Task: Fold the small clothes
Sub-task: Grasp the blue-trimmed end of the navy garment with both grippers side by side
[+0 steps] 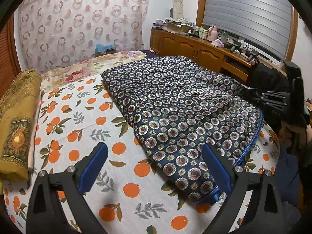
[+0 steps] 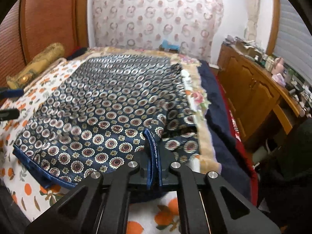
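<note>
Navy cloth (image 1: pixel 181 105) with a medallion print and a shiny blue trim lies spread over the right half of a bed, on top of a white sheet (image 1: pixel 81 117) printed with oranges. In the right wrist view the right gripper (image 2: pixel 154 152) is clamped shut on the blue trim at the cloth's near right edge, the hem pinched upright between its closed jaws. The left gripper (image 1: pixel 156 165) hangs over the cloth's near left edge with its jaws wide apart: one blue finger over bare sheet, the other over the cloth, nothing between the pads.

A rolled mustard-yellow blanket (image 1: pixel 17 120) lies along the left side of the bed, well apart from the cloth. A floral cover (image 1: pixel 93 66) lies beyond the cloth's far edge, toward the patterned curtain (image 1: pixel 81 19). To the right, a wooden cabinet (image 1: pixel 187 46) crowded with bottles and clutter runs beside the bed, under a shuttered window (image 1: pixel 247 13).

Left of the cloth a broad stretch of sheet lies bare.
</note>
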Available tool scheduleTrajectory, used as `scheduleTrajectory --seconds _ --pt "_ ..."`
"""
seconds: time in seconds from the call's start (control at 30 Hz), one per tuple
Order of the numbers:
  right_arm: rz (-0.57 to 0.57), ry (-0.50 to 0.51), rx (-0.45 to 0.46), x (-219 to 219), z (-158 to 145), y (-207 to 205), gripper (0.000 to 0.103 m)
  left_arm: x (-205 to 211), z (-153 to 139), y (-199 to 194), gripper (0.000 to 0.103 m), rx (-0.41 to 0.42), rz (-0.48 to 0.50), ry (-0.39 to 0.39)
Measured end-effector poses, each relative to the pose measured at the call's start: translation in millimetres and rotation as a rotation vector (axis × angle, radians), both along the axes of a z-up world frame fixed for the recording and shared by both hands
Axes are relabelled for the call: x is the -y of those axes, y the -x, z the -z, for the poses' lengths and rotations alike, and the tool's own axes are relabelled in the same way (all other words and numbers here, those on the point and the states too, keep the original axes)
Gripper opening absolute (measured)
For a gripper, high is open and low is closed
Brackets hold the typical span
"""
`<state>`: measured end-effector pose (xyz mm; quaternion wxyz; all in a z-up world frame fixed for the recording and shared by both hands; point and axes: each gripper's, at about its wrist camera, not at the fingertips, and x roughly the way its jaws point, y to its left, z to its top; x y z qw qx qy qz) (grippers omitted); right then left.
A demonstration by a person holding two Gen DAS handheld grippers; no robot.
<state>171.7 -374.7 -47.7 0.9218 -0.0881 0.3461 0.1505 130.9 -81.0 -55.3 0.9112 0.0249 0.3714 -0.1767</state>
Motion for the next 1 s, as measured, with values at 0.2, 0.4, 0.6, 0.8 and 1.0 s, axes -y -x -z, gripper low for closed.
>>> scheduleTrajectory --seconds 0.2,0.4,0.6,0.8,1.0 --pt "0.049 -0.058 -0.025 16.2 1.0 4.6 0.003 4.8 9.7 -0.4 0.098 -0.027 0.016 0.007" --pt "0.101 -0.045 -0.033 22.0 4.8 1.3 0.022 7.4 17.8 -0.9 0.098 -0.060 0.035 0.028" --pt "0.095 -0.066 -0.081 28.1 11.2 -3.5 0.042 8.2 22.7 3.1 0.090 -0.100 0.080 0.097" --pt "0.066 -0.109 -0.140 26.1 21.8 -1.8 0.043 6.8 29.6 7.0 0.054 -0.126 0.081 0.101" --pt "0.057 -0.103 -0.151 22.1 25.2 -1.3 0.043 8.0 34.1 9.7 0.048 -0.137 0.078 0.093"
